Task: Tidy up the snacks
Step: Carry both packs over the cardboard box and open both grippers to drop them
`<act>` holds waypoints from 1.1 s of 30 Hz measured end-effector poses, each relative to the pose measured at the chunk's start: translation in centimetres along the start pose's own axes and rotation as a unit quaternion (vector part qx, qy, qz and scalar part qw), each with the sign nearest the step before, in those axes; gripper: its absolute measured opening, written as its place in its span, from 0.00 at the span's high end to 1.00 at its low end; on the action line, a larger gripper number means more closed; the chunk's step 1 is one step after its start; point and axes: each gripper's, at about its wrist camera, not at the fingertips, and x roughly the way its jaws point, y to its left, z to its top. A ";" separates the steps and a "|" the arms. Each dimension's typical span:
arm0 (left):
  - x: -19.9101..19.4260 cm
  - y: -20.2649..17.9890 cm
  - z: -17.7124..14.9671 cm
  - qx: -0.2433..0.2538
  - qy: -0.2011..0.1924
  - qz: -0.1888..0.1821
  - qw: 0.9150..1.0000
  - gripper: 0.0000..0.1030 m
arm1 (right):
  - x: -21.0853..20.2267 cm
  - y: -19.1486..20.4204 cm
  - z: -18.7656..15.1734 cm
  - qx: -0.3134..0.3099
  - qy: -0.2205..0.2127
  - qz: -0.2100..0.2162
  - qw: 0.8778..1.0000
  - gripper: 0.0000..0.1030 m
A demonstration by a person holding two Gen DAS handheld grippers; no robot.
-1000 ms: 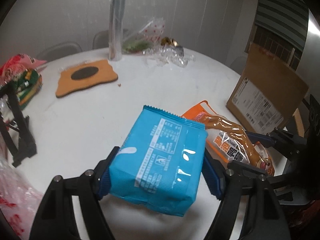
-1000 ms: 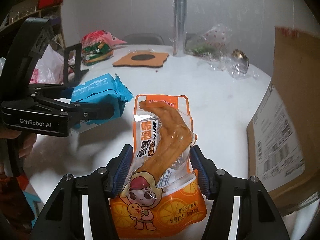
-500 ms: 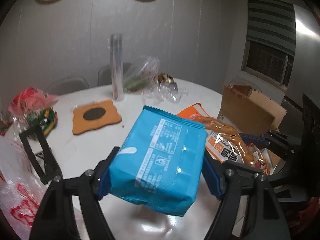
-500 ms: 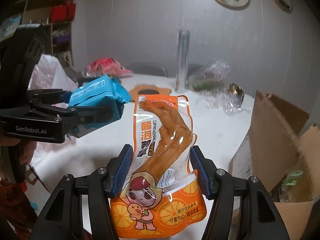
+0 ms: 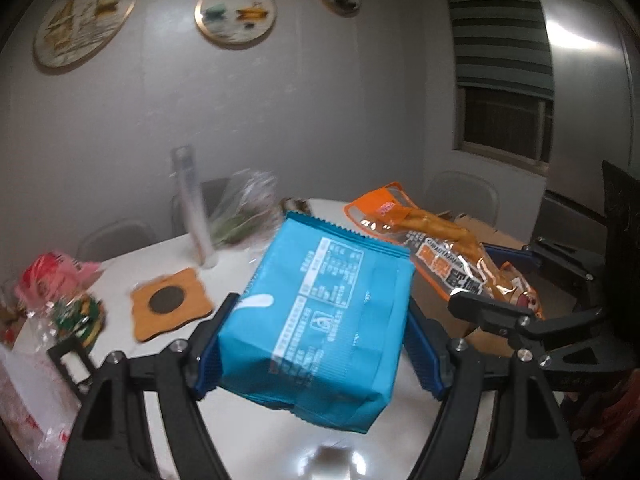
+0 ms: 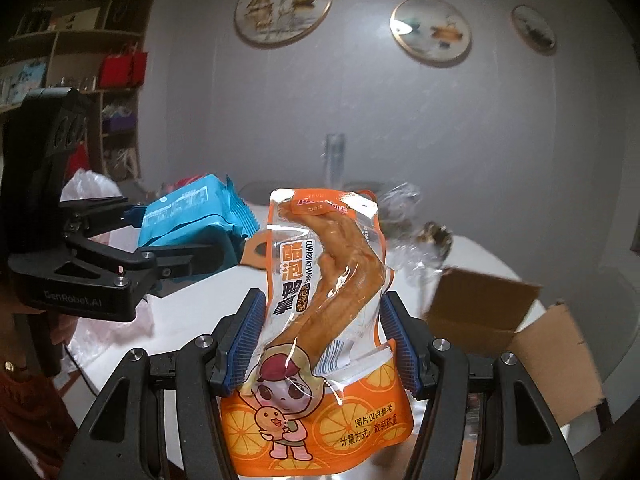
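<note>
the left gripper (image 5: 312, 344) is clamped on a blue snack bag (image 5: 320, 320), pads pressing its two long sides so the puffy pack sits level and clear of the white table (image 5: 240, 440). the right gripper (image 6: 322, 344) is clamped on an orange pouch (image 6: 324, 320) at its narrow waist, leaving the pouch standing upright. both snacks hang in the air side by side, near the open cardboard box (image 6: 500, 320) at the table's edge, likely because the box is where they go, though neither is over its opening yet.
</note>
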 end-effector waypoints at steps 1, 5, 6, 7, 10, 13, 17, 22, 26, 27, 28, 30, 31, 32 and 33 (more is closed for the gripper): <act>0.3 -0.7 0.6 0.005 -0.001 -0.007 1.000 0.29 | -0.3 -0.5 0.1 0.002 -0.003 -0.004 1.000 0.45; 1.8 -3.2 2.4 0.027 0.001 -0.028 0.999 0.28 | -1.9 -2.8 0.2 0.015 -0.011 -0.024 1.000 0.45; 2.1 -4.0 2.8 0.031 0.002 -0.035 0.999 0.29 | -2.3 -3.4 0.0 0.019 -0.012 -0.031 0.999 0.45; 2.6 -4.8 3.3 0.038 0.003 -0.043 0.998 0.29 | -2.6 -4.0 0.0 0.021 -0.012 -0.037 0.999 0.45; 3.7 -7.0 4.6 0.054 0.007 -0.063 0.997 0.28 | -3.1 -6.0 -0.5 0.031 -0.011 -0.056 0.998 0.45; 5.5 -9.2 5.9 0.069 0.017 -0.085 0.994 0.29 | -3.5 -8.0 -1.2 0.044 -0.004 -0.074 0.996 0.45; 8.3 -11.7 6.9 0.082 0.042 -0.110 0.990 0.29 | -3.3 -10.5 -2.7 0.062 0.013 -0.085 0.994 0.45; 12.5 -13.7 7.4 0.090 0.091 -0.134 0.983 0.29 | -1.4 -12.7 -4.0 0.071 0.053 -0.072 0.993 0.45; 15.2 -14.2 7.4 0.091 0.121 -0.142 0.978 0.29 | 0.2 -14.0 -4.6 0.072 0.083 -0.056 0.992 0.45; 15.8 -14.4 7.5 0.092 0.128 -0.146 0.977 0.29 | 0.7 -14.3 -4.7 0.072 0.090 -0.053 0.992 0.45; 16.5 -14.6 7.5 0.092 0.135 -0.150 0.975 0.28 | 1.0 -14.7 -4.8 0.073 0.096 -0.049 0.991 0.45; 17.7 -15.1 7.6 0.094 0.145 -0.154 0.973 0.29 | 1.9 -15.3 -4.7 0.075 0.108 -0.039 0.991 0.45; 18.2 -15.2 7.5 0.095 0.150 -0.156 0.972 0.28 | 2.2 -15.5 -4.7 0.074 0.114 -0.036 0.990 0.45; 18.4 -15.1 7.3 0.095 0.153 -0.156 0.971 0.28 | 2.7 -15.7 -4.7 0.071 0.122 -0.034 0.989 0.45; 18.7 -15.2 7.2 0.096 0.157 -0.155 0.971 0.28 | 3.0 -16.1 -4.6 0.070 0.127 -0.031 0.989 0.44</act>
